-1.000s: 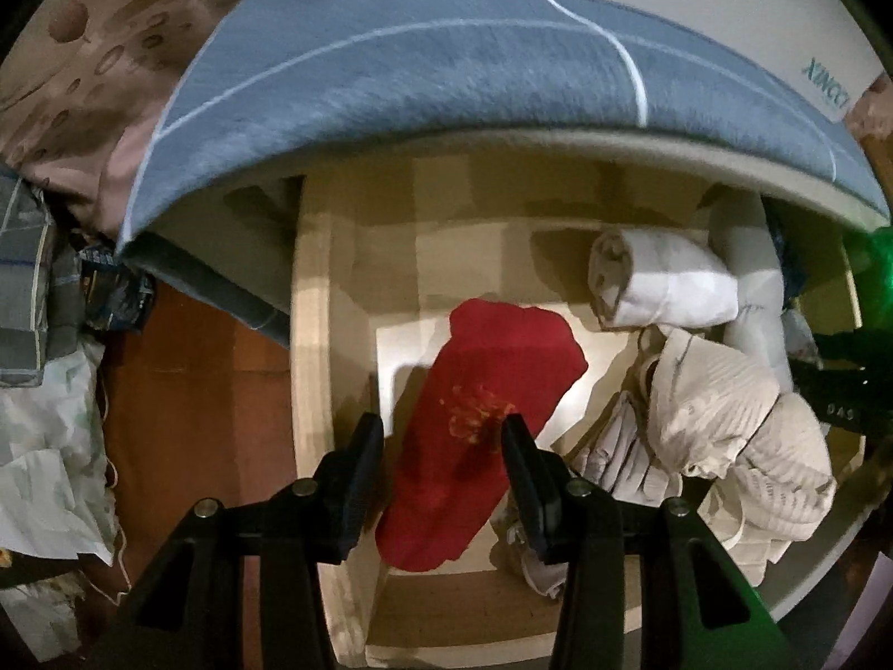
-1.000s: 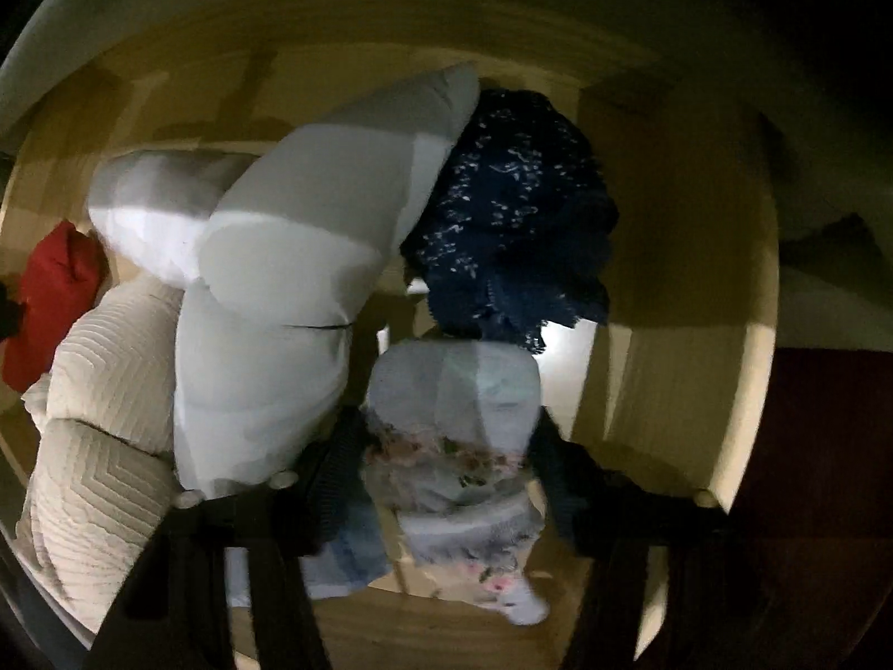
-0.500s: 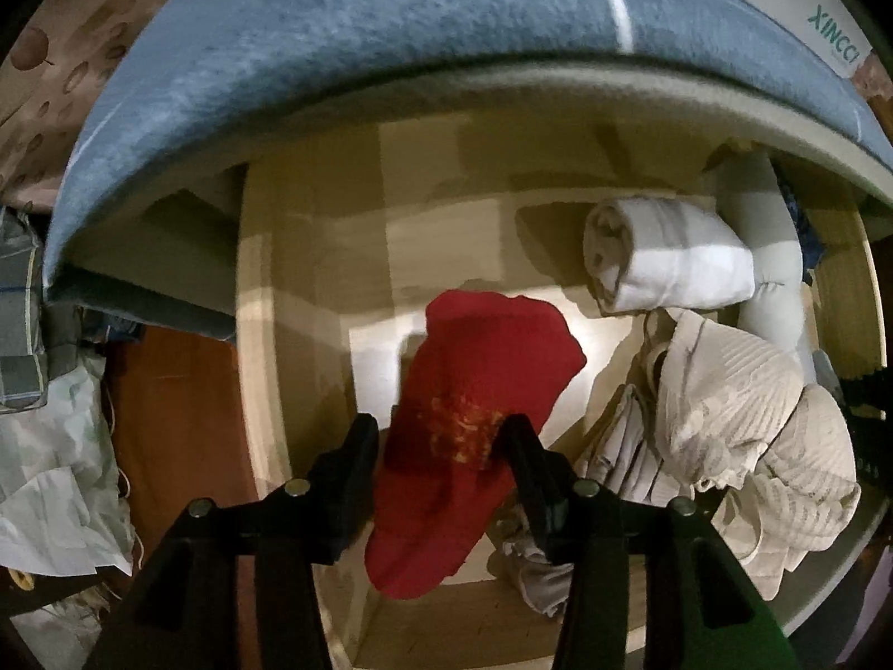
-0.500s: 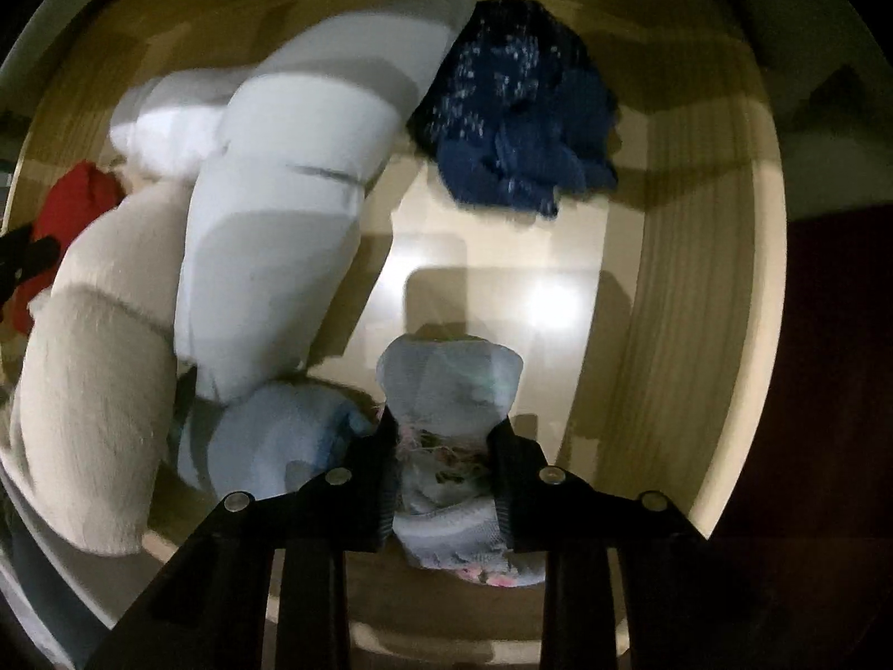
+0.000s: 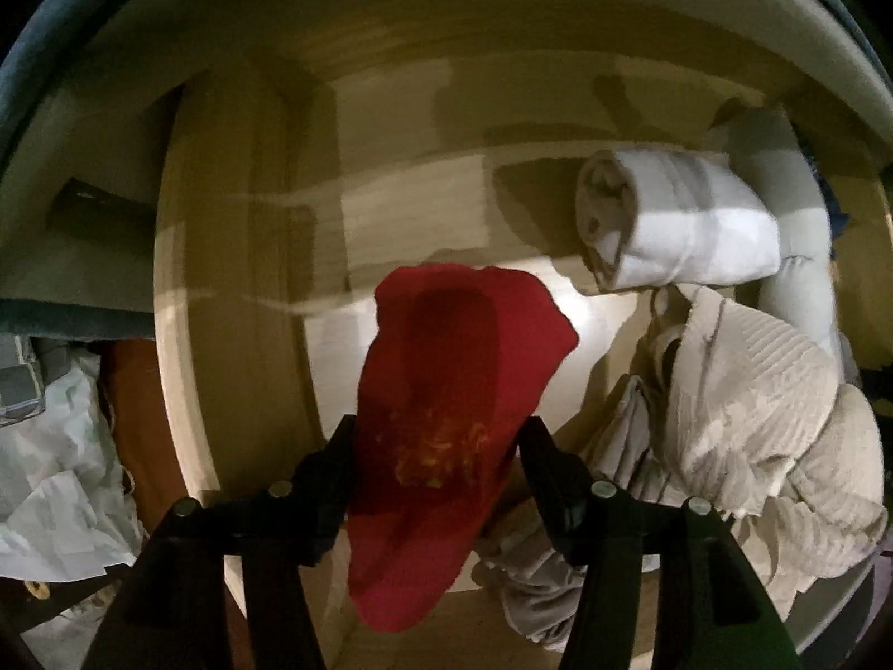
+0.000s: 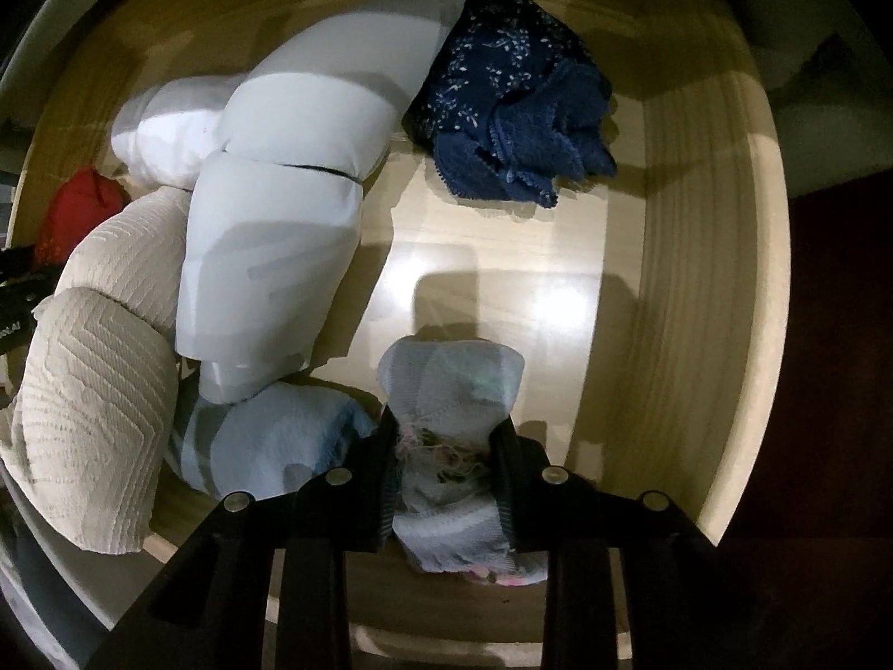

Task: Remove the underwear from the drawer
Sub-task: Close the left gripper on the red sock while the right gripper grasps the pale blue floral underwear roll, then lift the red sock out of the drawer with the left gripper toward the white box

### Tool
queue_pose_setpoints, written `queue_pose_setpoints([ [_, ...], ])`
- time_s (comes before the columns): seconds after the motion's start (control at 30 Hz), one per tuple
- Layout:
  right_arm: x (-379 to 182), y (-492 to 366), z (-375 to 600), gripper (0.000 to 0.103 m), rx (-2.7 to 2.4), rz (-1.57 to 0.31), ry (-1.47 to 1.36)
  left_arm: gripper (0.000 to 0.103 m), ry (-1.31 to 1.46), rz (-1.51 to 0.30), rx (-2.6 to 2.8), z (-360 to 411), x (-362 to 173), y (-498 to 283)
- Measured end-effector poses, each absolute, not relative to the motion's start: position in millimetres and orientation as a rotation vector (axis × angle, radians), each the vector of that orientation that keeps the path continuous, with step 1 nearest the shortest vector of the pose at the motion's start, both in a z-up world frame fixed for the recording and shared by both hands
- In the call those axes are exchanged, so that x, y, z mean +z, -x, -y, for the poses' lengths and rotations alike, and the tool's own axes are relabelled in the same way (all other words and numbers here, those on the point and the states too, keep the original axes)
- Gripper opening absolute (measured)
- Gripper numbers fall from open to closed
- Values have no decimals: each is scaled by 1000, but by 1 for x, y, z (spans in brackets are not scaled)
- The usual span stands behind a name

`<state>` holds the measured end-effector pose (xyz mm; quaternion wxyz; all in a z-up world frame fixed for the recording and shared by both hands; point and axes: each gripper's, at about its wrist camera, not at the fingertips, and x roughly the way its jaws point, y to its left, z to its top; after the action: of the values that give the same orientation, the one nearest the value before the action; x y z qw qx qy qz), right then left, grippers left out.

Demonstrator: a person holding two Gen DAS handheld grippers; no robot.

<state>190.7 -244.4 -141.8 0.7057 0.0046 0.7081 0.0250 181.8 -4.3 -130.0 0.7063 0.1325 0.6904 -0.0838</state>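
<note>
Red underwear (image 5: 452, 368) with a yellow print lies at the left end of the wooden drawer (image 5: 234, 279). My left gripper (image 5: 441, 430) points down over it. Its jaws are opening and flank the red piece on both sides without clearly pressing it. In the right wrist view, my right gripper (image 6: 446, 424) is pinched on a light blue piece of underwear (image 6: 452, 385) with a pink floral trim, near the drawer's front. Its jaws are easing slightly, but the pads still press the cloth. The red piece (image 6: 78, 212) also shows at the far left there.
White rolled cloths (image 5: 675, 223), a cream ribbed garment (image 5: 770, 407) and a dark blue lace piece (image 6: 513, 117) fill the drawer's middle and back. Another pale blue bundle (image 6: 268, 441) lies by the right gripper. Crumpled fabric (image 5: 56, 458) lies outside the drawer's left wall.
My left gripper has sunk into the drawer and its jaws have spread wider around the red piece. My right gripper has closed on the light blue piece.
</note>
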Motion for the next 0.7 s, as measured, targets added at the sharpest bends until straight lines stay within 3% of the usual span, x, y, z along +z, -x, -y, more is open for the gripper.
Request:
queue_pose_setpoints([
  [0.13,-139,-189,243,28,53,-1572,-12,56,-326,-1544,-176,13,-132,-180],
  [0.2,-137,-190,242,28,53,-1573,-14,44,-318,-1559,-190,15,-134,-179],
  [0.37,-135,-188,241,28,43,-1568,-24,32,-266,-1566,-186,13,-132,-177],
  [0.7,-136,-188,249,27,26,-1544,-45,29,-216,-1518,-186,2,-107,-166],
])
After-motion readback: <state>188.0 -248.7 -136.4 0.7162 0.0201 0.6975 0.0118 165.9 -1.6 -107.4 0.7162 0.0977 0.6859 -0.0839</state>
